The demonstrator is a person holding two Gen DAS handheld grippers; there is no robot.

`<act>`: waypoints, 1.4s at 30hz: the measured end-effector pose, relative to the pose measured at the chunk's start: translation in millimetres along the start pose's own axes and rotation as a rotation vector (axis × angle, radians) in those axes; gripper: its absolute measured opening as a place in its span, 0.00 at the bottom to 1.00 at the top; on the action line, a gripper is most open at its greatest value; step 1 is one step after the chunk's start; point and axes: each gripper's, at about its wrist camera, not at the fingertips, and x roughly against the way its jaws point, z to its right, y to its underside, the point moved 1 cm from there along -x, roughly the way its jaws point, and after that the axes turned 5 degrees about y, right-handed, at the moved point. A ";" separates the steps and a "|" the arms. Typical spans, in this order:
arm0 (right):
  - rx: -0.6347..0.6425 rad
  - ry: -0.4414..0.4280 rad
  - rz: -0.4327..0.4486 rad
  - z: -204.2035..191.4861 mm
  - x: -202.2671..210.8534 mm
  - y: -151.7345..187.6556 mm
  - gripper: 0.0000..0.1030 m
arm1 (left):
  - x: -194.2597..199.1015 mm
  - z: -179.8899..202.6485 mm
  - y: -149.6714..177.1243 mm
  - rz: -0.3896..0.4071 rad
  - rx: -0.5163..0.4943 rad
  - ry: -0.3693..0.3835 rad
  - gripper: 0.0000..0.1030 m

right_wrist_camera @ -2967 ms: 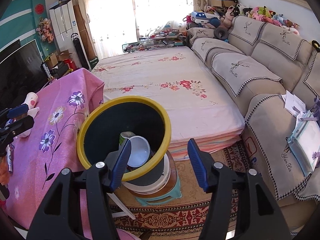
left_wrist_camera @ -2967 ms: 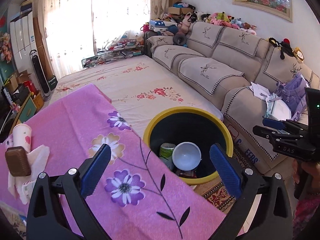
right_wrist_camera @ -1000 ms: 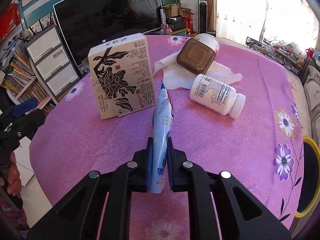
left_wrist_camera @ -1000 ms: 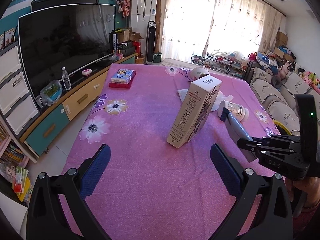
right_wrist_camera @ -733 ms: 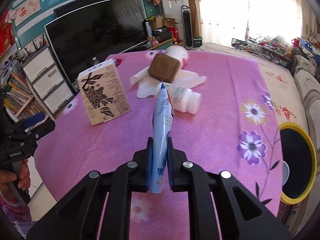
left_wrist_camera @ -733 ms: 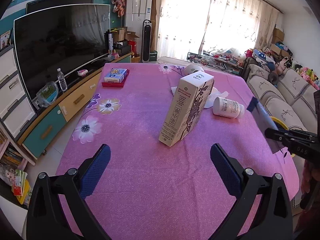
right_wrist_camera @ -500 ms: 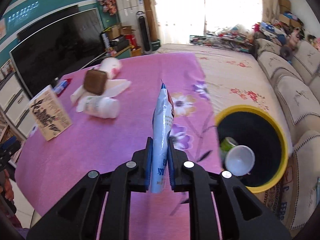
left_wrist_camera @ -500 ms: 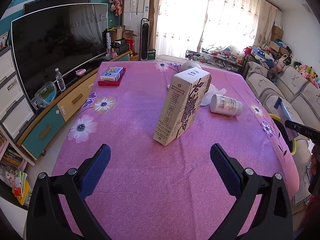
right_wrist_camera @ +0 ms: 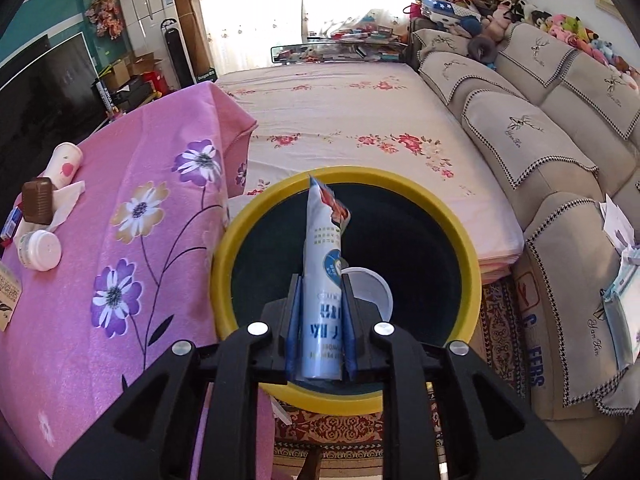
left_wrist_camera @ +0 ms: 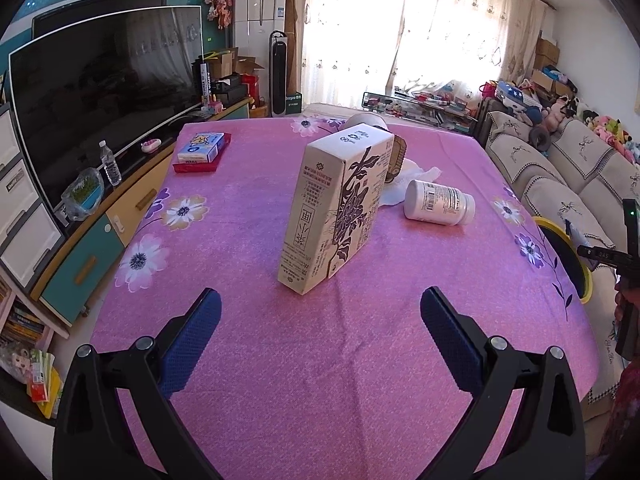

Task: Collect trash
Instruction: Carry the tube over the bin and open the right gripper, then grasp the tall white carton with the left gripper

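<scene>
My right gripper (right_wrist_camera: 321, 285) hangs over the yellow-rimmed trash bin (right_wrist_camera: 460, 236) beside the table. A blue-and-white packet (right_wrist_camera: 322, 240) stands upright between its pads, and the jaws are opening around it. A white cup (right_wrist_camera: 374, 288) lies inside the bin. Above the pink flowered tablecloth (left_wrist_camera: 248, 248) my left gripper (left_wrist_camera: 319, 308) stands wide open and holds nothing. An upright beige carton (left_wrist_camera: 336, 208) is just beyond its fingers. Behind the carton lie a white pill bottle (left_wrist_camera: 438, 202), a brown container (left_wrist_camera: 396, 156) on a tissue, and a paper cup (left_wrist_camera: 366, 120).
A blue pack on a red box (left_wrist_camera: 202, 148) sits at the table's far left. A TV (left_wrist_camera: 100, 80) and a cabinet (left_wrist_camera: 80, 256) run along the left. Right of the bin are a mattress (right_wrist_camera: 360, 120) and a sofa (right_wrist_camera: 540, 128). The bin rim (left_wrist_camera: 560, 228) shows at the table's right edge.
My right gripper has swung from over the table to above the bin with the packet in it, and its jaws have parted slightly. The left gripper has drifted a little over the table.
</scene>
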 end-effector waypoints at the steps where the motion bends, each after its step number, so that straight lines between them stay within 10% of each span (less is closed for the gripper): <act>1: -0.012 0.001 -0.004 3.4 -2.7 -1.1 0.28 | -0.7 0.2 0.0 -0.001 -0.001 0.000 0.95; 4: -0.044 0.005 0.007 11.4 -3.5 -2.4 0.45 | -3.0 1.0 -0.5 -0.005 -0.003 -0.001 0.95; 37: 0.019 -0.048 0.009 -18.2 13.6 9.9 0.46 | -79.5 -12.8 -51.4 0.018 -0.133 0.105 0.95; 42: 0.022 -0.053 0.008 -19.1 13.2 8.9 0.46 | -89.6 -12.4 -53.5 0.001 -0.130 0.111 0.80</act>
